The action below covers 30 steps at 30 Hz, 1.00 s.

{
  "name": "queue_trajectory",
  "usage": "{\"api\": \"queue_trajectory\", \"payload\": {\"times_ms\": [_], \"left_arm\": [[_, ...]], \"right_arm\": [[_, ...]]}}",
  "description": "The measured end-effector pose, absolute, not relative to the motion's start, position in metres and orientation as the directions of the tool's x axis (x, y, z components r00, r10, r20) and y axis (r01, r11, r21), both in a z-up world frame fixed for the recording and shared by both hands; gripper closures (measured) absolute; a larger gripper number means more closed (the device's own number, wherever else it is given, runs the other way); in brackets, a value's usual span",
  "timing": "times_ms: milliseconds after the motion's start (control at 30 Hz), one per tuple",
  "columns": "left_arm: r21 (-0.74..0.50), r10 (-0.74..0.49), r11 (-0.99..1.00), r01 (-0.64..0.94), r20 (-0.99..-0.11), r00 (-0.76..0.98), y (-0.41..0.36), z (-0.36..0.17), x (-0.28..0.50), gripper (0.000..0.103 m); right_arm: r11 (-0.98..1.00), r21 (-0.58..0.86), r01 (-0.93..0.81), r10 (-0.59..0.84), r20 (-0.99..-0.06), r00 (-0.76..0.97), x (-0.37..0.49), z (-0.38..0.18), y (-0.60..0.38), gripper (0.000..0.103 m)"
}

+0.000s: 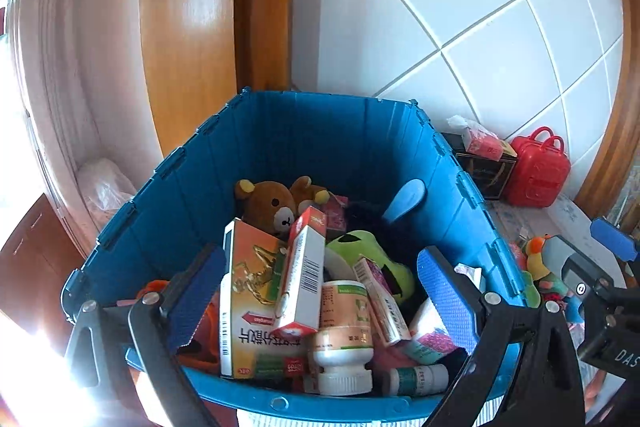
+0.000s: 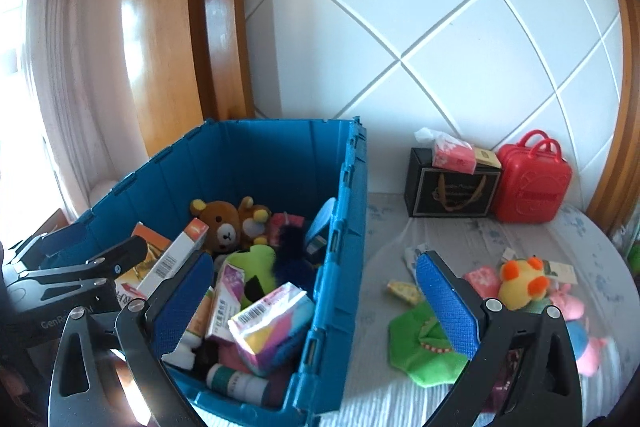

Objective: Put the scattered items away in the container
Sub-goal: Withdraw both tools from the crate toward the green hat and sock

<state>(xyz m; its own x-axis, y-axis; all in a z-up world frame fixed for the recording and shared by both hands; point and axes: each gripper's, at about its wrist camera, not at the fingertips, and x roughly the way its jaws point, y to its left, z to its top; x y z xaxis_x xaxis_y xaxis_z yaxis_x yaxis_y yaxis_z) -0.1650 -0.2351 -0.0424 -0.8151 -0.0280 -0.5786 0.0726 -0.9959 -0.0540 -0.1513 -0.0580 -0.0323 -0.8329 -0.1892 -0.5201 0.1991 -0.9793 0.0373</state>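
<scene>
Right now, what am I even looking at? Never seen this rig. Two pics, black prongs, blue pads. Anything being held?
No robot: a person holds a two-finger gripper in each hand, each carrying a fisheye camera looking along its fingers. One picture is from the left gripper, over the blue crate; the other is from the right gripper, straddling the crate's wall. Both have open, empty jaws. The crate holds a teddy bear and medicine boxes. Still on the bed: a yellow plush, a green toy, a red case.

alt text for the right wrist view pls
The open right gripper hangs empty over the near right edge of a blue crate filled with boxes, bottles and a teddy bear. To its right, soft toys, including a yellow duck, lie scattered on the bedspread.
</scene>
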Motion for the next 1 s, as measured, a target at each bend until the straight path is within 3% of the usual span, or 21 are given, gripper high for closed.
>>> {"api": "queue_trajectory", "payload": {"times_ms": [167,467,733,1000], "left_arm": [[-0.050,0.005,-0.998,0.025,-0.528,-0.849,-0.206,-0.036,-0.146,0.005],[-0.045,0.119,-0.993,-0.111,-0.449,-0.886,-0.131,-0.013,-0.122,0.004],[-0.032,0.164,-0.985,-0.169,-0.468,-0.868,-0.033,-0.029,-0.125,0.004],[-0.050,0.145,-0.989,-0.142,-0.573,-0.806,0.088,-0.080,-0.161,0.004]], "right_arm": [[-0.990,-0.015,0.138,-0.112,-0.498,-0.860,-0.130,-0.037,-0.034,0.000],[-0.999,0.031,0.028,-0.040,-0.486,-0.873,-0.107,-0.037,0.045,0.000],[-0.992,0.083,-0.091,0.033,-0.529,-0.848,-0.104,-0.069,0.175,0.000],[-0.984,0.111,-0.140,0.041,-0.624,-0.781,-0.125,-0.116,0.323,0.000]]}}
